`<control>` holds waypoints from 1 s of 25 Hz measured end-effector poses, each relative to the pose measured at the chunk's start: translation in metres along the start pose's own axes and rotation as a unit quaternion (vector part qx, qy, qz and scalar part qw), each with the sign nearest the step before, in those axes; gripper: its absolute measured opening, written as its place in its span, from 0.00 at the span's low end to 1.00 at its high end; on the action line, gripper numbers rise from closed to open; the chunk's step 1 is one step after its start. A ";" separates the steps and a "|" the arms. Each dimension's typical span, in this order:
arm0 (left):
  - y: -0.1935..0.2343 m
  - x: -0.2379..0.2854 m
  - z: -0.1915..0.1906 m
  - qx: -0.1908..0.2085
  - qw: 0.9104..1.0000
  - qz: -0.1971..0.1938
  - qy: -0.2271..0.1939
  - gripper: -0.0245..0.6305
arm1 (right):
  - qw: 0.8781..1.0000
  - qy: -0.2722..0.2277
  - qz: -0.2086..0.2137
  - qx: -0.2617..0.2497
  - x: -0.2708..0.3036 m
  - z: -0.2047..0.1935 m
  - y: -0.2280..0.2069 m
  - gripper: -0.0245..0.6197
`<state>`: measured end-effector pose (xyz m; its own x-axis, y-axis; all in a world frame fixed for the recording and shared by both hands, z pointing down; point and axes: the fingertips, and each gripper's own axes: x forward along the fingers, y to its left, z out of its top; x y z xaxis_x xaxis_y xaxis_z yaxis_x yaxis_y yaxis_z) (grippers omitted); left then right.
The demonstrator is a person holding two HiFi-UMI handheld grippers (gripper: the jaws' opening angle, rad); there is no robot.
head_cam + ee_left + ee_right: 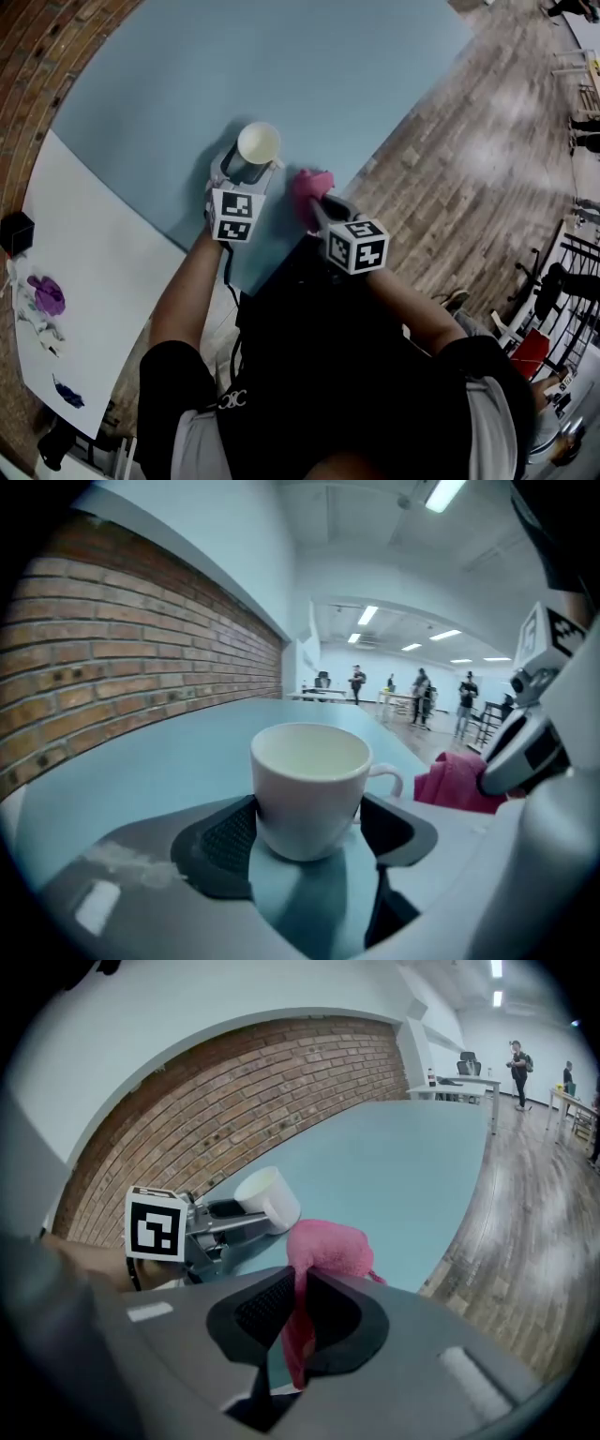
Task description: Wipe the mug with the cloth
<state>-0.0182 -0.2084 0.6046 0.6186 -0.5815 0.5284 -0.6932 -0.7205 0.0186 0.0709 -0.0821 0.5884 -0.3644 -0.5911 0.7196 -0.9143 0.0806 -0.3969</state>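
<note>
From the head view, your left gripper (246, 172) is clamped on the white mug (259, 144) over the blue table (309, 66). Your right gripper (315, 204) pinches the pink cloth (310, 184) just beside it, close to the table's edge — a cloth dropped there could slide off onto the wood floor (469, 178). In the left gripper view the jaws press on the mug's lower, rounded body, with the handle (388, 778) turned toward the cloth. That hold sits low on a smooth curved wall, so a hard sideways rub could, I judge, tip or twist the mug out. Whether it rests on the table you cannot tell here. In the right gripper view the jaws are pressed together on a thin fold of the cloth, with most of it bunched beyond the tips — that loose wad could snag on the handle and pull free, or the hard jaw tips could knock the mug.
</note>
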 end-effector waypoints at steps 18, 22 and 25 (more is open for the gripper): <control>-0.007 -0.032 -0.036 -0.237 0.929 0.282 0.036 0.61 | 0.997 0.013 0.059 -0.043 0.006 0.005 0.009 0.11; -0.020 -0.045 -0.037 -0.213 0.949 0.228 0.043 0.62 | 0.995 0.019 0.080 -0.058 0.008 0.001 0.026 0.11; -0.029 -0.067 -0.044 -0.204 0.955 0.210 0.050 0.41 | 0.993 0.018 0.098 -0.070 0.018 0.000 0.044 0.11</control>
<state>-0.0560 -0.1315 0.6059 0.2305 -0.7327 0.6404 -0.9713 -0.2132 0.1056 0.0240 -0.0894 0.5837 -0.5407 -0.5248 0.6574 -0.8404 0.3024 -0.4499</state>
